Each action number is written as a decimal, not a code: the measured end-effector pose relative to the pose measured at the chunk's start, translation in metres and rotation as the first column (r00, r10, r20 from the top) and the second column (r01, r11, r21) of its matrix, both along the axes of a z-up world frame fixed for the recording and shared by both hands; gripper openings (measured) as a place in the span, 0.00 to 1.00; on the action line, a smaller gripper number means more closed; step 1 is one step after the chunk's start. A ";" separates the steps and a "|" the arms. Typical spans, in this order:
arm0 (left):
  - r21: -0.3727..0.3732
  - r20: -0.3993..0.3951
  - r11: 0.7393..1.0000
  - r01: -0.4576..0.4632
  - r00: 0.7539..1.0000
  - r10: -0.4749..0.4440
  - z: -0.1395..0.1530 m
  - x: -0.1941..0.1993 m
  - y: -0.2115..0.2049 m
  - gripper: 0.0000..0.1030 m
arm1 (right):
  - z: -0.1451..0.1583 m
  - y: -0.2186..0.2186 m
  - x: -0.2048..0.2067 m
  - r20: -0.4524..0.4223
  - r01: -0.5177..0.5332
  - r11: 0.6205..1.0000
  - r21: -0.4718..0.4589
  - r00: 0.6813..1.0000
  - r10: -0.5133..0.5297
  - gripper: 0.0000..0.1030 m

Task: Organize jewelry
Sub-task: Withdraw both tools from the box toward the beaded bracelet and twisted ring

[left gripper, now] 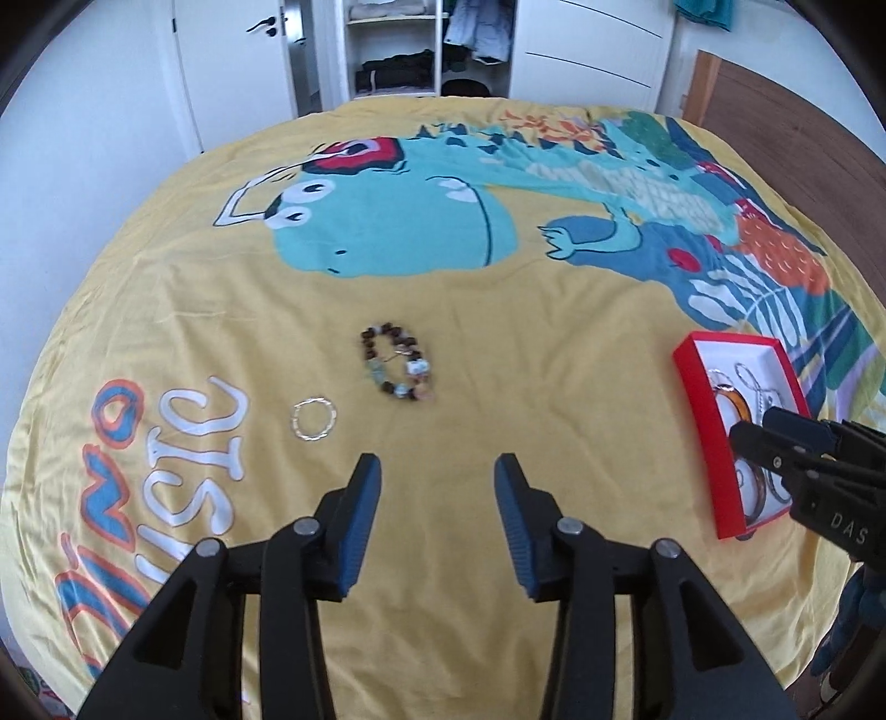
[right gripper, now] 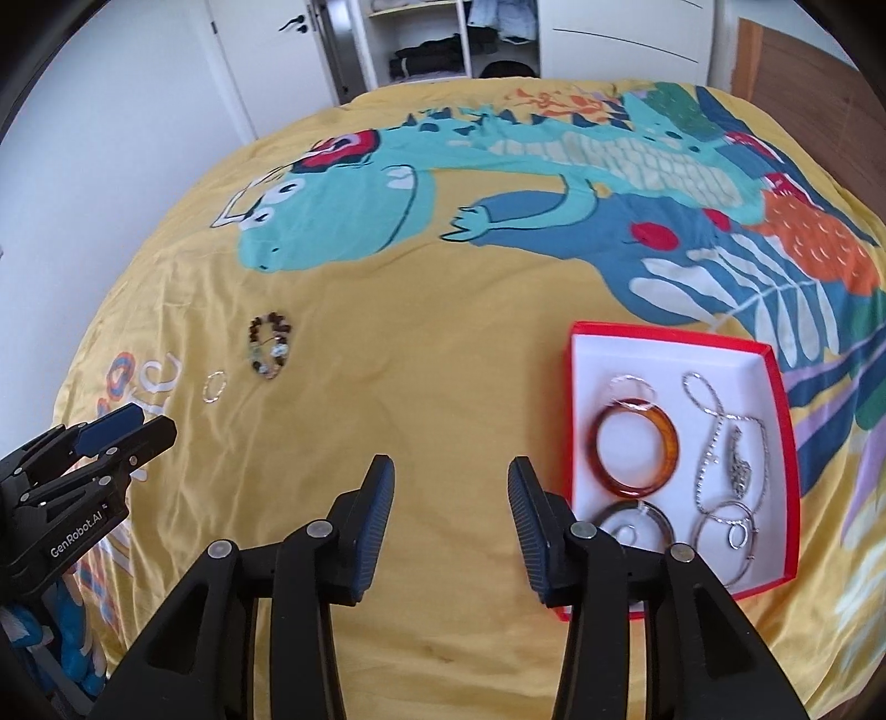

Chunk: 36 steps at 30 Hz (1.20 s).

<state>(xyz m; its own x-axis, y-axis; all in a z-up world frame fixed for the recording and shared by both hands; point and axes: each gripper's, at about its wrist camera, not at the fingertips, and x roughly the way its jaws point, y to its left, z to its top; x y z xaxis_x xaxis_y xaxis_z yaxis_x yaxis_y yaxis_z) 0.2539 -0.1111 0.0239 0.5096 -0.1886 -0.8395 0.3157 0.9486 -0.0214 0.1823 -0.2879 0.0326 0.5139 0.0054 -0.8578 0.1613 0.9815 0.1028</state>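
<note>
A beaded bracelet and a thin silver ring bracelet lie on the yellow bedspread ahead of my left gripper, which is open and empty. They also show small in the right wrist view: the beaded bracelet and the silver ring. A red box with a white inside holds an amber bangle, a silver chain, a dark bangle and silver hoops. My right gripper is open and empty, just left of the box. The box shows at the right of the left view.
The bed is covered by a yellow dinosaur-print bedspread. A wooden headboard stands at the right. An open wardrobe and a white door are beyond the far edge.
</note>
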 end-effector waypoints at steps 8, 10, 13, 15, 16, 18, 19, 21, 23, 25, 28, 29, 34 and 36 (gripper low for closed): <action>0.000 -0.021 0.999 -0.054 0.998 0.054 0.000 0.011 0.027 0.42 | 0.008 0.035 0.019 0.002 -0.075 0.997 -0.014 0.997 0.075 0.48; 0.001 -0.026 0.998 -0.063 0.998 0.063 -0.002 0.013 0.031 0.42 | 0.007 0.042 0.024 0.000 -0.090 0.996 -0.016 0.996 0.090 0.51; 0.007 -0.036 0.997 -0.075 0.997 0.075 -0.008 0.017 0.038 0.42 | 0.004 0.052 0.033 -0.005 -0.113 0.993 -0.017 0.994 0.113 0.52; 0.012 -0.041 0.996 -0.084 0.996 0.085 -0.012 0.019 0.042 0.42 | 0.001 0.058 0.036 -0.009 -0.124 0.992 -0.016 0.992 0.124 0.52; 0.014 -0.044 0.996 -0.089 0.995 0.090 -0.014 0.021 0.043 0.42 | -0.001 0.060 0.039 -0.011 -0.131 0.991 -0.015 0.991 0.130 0.52; 0.017 -0.052 0.995 -0.100 0.994 0.100 -0.018 0.025 0.047 0.42 | -0.004 0.065 0.044 -0.017 -0.144 0.989 -0.016 0.989 0.144 0.52; 0.017 -0.057 0.994 -0.104 0.993 0.105 -0.021 0.026 0.048 0.42 | -0.006 0.067 0.047 -0.020 -0.150 0.989 -0.016 0.988 0.150 0.52; 0.019 -0.065 0.994 -0.111 0.992 0.112 -0.025 0.030 0.050 0.42 | -0.009 0.071 0.053 -0.025 -0.161 0.987 -0.016 0.987 0.161 0.52; 0.021 -0.074 0.993 -0.118 0.990 0.119 -0.029 0.033 0.052 0.42 | -0.012 0.074 0.058 -0.028 -0.169 0.985 -0.016 0.985 0.169 0.52; 0.022 -0.079 0.992 -0.125 0.989 0.127 -0.033 0.036 0.054 0.42 | -0.014 0.076 0.062 -0.030 -0.175 0.984 -0.015 0.984 0.174 0.52; 0.022 -0.089 0.990 -0.136 0.987 0.137 -0.037 0.040 0.057 0.42 | -0.018 0.078 0.069 -0.037 -0.184 0.983 -0.013 0.982 0.183 0.52; 0.022 -0.092 0.990 -0.139 0.986 0.140 -0.038 0.041 0.057 0.42 | -0.019 0.079 0.070 -0.039 -0.186 0.982 -0.012 0.982 0.186 0.52; 0.023 -0.114 0.987 -0.157 0.981 0.158 -0.047 0.047 0.062 0.42 | -0.026 0.081 0.076 -0.054 -0.195 0.981 -0.010 0.980 0.194 0.54; 0.022 -0.122 0.986 -0.164 0.979 0.166 -0.049 0.049 0.063 0.42 | -0.028 0.083 0.078 -0.060 -0.197 0.980 -0.010 0.979 0.196 0.55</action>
